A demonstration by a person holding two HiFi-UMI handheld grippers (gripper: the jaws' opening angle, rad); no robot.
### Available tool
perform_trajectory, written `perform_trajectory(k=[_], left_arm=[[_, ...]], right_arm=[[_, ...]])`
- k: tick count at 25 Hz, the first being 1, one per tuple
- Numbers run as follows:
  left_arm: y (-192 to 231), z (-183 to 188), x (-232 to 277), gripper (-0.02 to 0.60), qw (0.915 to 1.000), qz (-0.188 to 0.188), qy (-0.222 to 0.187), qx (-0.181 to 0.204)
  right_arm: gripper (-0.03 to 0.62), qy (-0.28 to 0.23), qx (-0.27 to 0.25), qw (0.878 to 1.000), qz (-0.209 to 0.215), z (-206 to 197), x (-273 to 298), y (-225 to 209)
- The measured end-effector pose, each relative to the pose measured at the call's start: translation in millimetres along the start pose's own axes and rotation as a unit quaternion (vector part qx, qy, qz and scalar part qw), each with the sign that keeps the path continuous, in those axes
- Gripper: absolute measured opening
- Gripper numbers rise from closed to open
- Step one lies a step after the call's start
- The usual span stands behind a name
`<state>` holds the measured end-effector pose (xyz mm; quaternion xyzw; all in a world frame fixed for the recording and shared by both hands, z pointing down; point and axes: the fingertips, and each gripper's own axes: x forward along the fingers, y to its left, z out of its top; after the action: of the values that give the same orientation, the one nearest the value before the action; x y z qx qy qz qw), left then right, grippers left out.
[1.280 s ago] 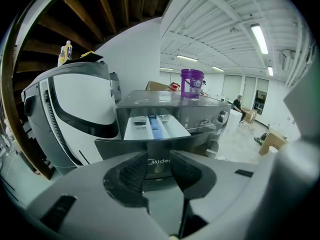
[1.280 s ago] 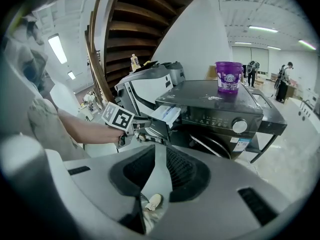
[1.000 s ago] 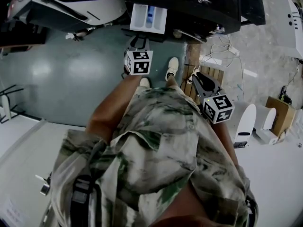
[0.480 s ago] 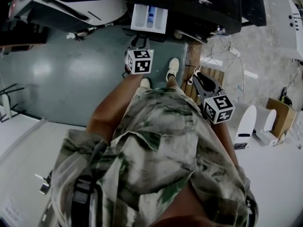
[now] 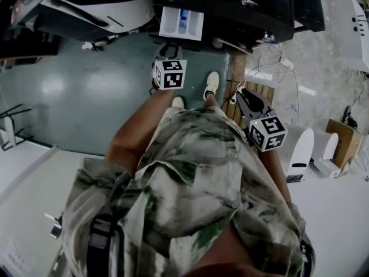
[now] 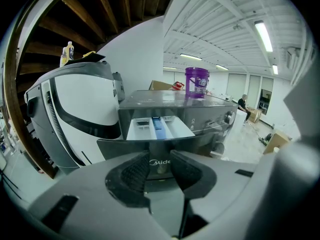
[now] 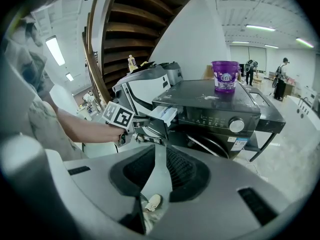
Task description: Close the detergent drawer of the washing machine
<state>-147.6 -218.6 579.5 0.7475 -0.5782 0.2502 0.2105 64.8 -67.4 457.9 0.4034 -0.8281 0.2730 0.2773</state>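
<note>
**Desk:** Detergent drawer (image 5: 181,23), where do you have it?

**Operator:** I see it pulled out of the upper left corner of the dark washing machine (image 6: 210,111). Its white compartments and blue middle insert are open to the ceiling. In the head view it juts out from the machine's front toward me.

**Desk:** And your left gripper?

**Operator:** My left gripper (image 6: 160,171) points straight at the machine. It sits lower than the drawer and apart from it, touching nothing. Its jaws stand a narrow way apart with nothing between them. Through the gap I see the maker's logo on the machine's front.

**Desk:** The right one?

**Operator:** My right gripper (image 7: 160,170) hangs at my right side, well apart from the drawer. Its jaws also leave only a narrow gap, and it is empty. Through it I see grey floor and a pale shoe (image 7: 152,202). Its camera shows the left gripper held out in front of the washing machine, short of the drawer.

**Desk:** Anything else around?

**Operator:** A purple bucket (image 6: 196,82) stands on top of the washing machine. A white machine (image 6: 75,109) sits just beside it on the left, with a bottle (image 6: 65,54) on top. On the floor to the right I see wooden boards (image 5: 235,77) and a cardboard box (image 5: 340,138).
</note>
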Motion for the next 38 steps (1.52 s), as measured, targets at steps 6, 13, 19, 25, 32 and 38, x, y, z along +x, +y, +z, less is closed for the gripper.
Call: perform_trajectory(k=[6,13,19,25,32,38], left_arm=[[2.8,2.7,6.6,0.138,1.0,0.002,0.003,0.003],[3.3,6.5,8.7,0.138,1.0,0.004,0.003,0.002],[3.5,12.5,13.4,0.138,1.0,0.004,0.002,0.0],[3.8,16.9,19.2,0.138,1.0,0.004,0.0,-0.002],[5.4,21.5,25.2,0.138,1.0,0.007,-0.001,-0.003],[5.9,24.7,29.8,0.138,1.0,0.007,-0.002,-0.004]], right_arm=[[0.089,0.0,0.002,1.0,-0.005,-0.1,-0.9,-5.0],[0.089,0.0,0.005,1.0,-0.009,0.3,-3.7,-9.8],[0.089,-0.001,0.005,1.0,-0.009,1.0,-4.0,-12.4],[0.089,0.001,0.008,1.0,-0.011,-0.4,-5.1,-16.2],[0.089,-0.001,0.009,1.0,-0.013,0.2,-6.2,-21.2],[0.089,-0.001,0.012,1.0,-0.015,-1.4,-7.7,-25.3]])
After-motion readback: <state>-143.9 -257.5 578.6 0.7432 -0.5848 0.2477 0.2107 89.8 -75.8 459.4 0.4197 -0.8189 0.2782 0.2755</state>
